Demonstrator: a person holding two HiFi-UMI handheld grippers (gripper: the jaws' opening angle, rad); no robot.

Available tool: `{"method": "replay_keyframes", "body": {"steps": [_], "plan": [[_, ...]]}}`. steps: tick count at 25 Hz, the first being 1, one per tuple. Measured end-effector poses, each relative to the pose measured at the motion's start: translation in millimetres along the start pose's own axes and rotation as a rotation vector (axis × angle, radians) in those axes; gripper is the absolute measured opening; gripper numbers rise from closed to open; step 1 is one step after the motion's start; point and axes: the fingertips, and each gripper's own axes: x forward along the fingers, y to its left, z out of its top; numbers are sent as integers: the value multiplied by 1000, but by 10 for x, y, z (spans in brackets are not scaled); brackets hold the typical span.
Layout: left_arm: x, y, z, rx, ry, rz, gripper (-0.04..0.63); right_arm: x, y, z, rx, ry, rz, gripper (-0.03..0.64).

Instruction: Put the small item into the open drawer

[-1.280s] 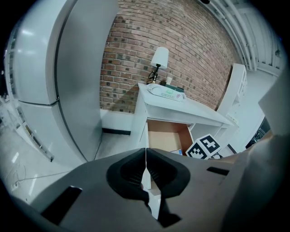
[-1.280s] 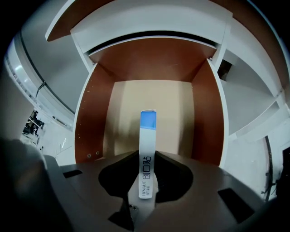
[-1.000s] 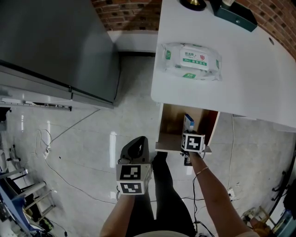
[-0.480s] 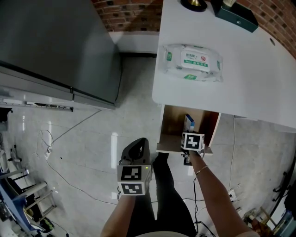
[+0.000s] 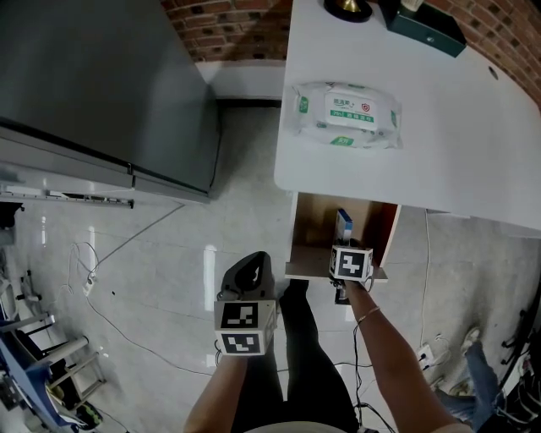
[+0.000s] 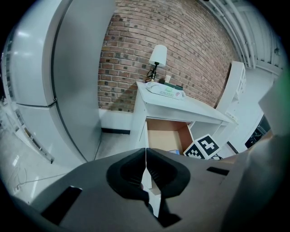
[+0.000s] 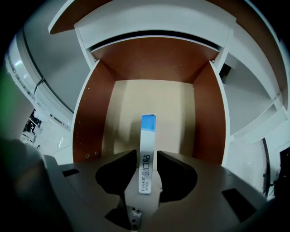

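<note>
The small item is a slim white box with a blue end (image 7: 147, 149). It stands on edge inside the open wooden drawer (image 7: 129, 106), which is pulled out under the white table (image 5: 473, 144). My right gripper (image 7: 147, 158) is at the drawer's front edge. Its jaws are opening, with the box between them and a thin gap showing on each side. From the head view the box (image 5: 343, 225) sits just beyond the right gripper (image 5: 350, 259) in the drawer (image 5: 310, 221). My left gripper (image 5: 246, 272) hangs over the floor left of the drawer, shut and empty (image 6: 146, 156).
A pack of wet wipes (image 5: 347, 112) lies on the table, with a dark green box (image 5: 427, 25) and a lamp base (image 5: 347, 7) at the back. A tall grey appliance (image 5: 101, 84) stands to the left. Cables (image 5: 93, 254) trail on the tiled floor.
</note>
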Motion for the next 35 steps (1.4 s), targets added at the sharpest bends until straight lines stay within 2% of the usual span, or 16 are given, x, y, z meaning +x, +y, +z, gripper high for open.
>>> {"method": "replay_keyframes", "body": {"steps": [6,13,24,35], "plan": [[-62,-65,58,20,-3,-12,23,-255,-48,71,14,-68,-6,160],[-171,-163,181,68,-14,-43,23,-822,-38,286,55,-217,19,158],[-508,-399,488,162,-38,-120,23,-2082,160,517,94,-462,89,137],[-927,-622,779,264,-95,-198,23,-3373,269,480,182,-679,121,112]]}}
